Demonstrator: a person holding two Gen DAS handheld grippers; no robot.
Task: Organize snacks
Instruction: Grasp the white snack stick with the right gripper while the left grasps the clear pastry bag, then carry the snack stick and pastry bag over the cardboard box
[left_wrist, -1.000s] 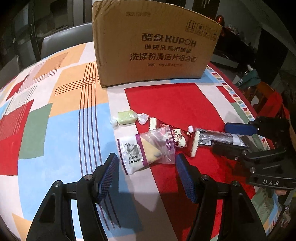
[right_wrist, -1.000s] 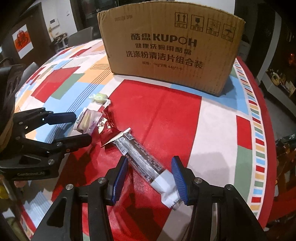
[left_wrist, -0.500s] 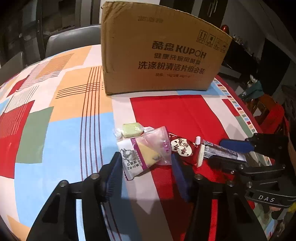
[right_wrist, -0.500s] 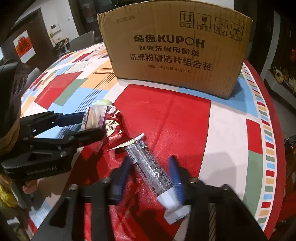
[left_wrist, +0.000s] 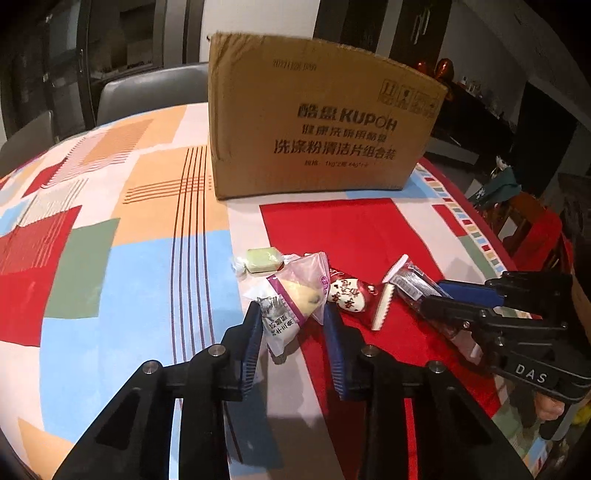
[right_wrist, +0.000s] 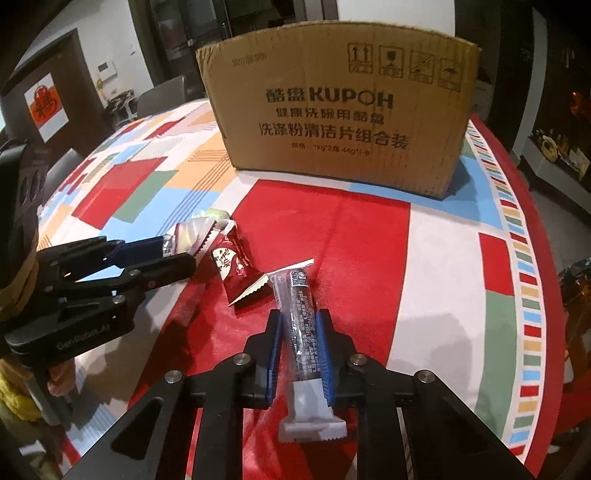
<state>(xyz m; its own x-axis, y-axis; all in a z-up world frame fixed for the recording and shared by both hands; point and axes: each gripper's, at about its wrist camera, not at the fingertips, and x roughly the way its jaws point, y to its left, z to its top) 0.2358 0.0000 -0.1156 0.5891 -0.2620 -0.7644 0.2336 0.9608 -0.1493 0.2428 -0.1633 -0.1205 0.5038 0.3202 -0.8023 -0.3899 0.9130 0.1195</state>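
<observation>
Clamping a cake packet and a dark bar, both grippers ready loads for the box at twelve o'clock.

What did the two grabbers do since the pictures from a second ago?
Both closed in. The left gripper slid forward and pinched the clear cake packet; the right gripper clamped the dark snack bar. The red packet, green candy and cardboard box stayed where they were.
</observation>
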